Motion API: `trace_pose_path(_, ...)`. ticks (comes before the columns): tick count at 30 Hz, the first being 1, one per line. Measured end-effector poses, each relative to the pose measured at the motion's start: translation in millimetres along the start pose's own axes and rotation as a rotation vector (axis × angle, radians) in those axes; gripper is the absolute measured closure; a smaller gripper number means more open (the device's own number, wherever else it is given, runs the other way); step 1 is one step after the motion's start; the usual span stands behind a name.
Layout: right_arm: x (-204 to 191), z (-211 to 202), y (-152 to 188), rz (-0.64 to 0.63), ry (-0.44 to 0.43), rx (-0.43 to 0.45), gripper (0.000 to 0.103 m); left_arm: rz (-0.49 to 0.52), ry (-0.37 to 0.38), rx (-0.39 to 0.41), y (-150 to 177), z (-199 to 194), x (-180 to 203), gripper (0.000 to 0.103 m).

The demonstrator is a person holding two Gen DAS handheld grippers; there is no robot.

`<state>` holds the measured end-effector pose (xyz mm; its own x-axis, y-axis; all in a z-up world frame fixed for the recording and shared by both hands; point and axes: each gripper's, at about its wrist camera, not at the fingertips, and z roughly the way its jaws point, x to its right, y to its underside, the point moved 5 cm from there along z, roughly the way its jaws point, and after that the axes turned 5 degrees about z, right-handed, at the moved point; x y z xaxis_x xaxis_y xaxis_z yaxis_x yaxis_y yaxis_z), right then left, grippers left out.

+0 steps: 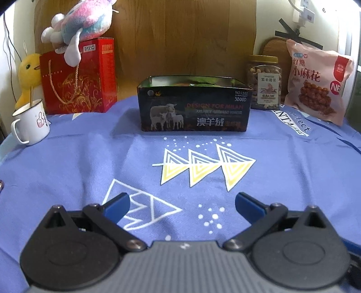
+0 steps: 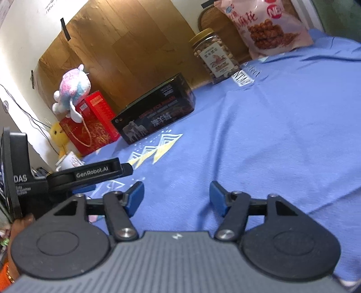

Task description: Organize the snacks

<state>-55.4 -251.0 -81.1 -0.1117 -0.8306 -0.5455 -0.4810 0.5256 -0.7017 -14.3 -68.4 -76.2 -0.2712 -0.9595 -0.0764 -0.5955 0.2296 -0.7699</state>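
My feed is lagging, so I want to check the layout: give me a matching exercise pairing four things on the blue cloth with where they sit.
Things:
1. pink plush toy
2. clear nut jar with gold lid
3. white enamel mug
4. open black tin box

Places:
A. far left edge
B. centre, back of the blue cloth
C. on the red gift box
D. left of the pink snack bag

Pairs: 1-C, 2-D, 3-A, 4-B

Both wrist views low over blue cloth point(image 1: 67, 162), sharing black box point(image 1: 194, 108), right perhaps tilted.
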Motion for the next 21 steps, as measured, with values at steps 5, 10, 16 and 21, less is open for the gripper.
trace_pose_path(5, 13, -10, 1, 0.016, 0.041, 0.007, 0.029, 0.007, 0.016, -0.007, 4, 6, 13, 0.000)
trace_pose_path(10, 20, -24, 0, 0.011, 0.081, 0.027, 0.029, 0.025, 0.065, -0.038, 9, 9, 33, 0.000)
trace_pose_path(16, 29, -28, 0, 0.017, 0.129, 0.021, 0.020, 0.039, 0.087, -0.060, 8, 10, 46, 0.000)
trace_pose_path(21, 31, -31, 0, 0.012, 0.144, 0.018, 0.020, 0.062, 0.088, -0.065, 6, 10, 49, 0.000)
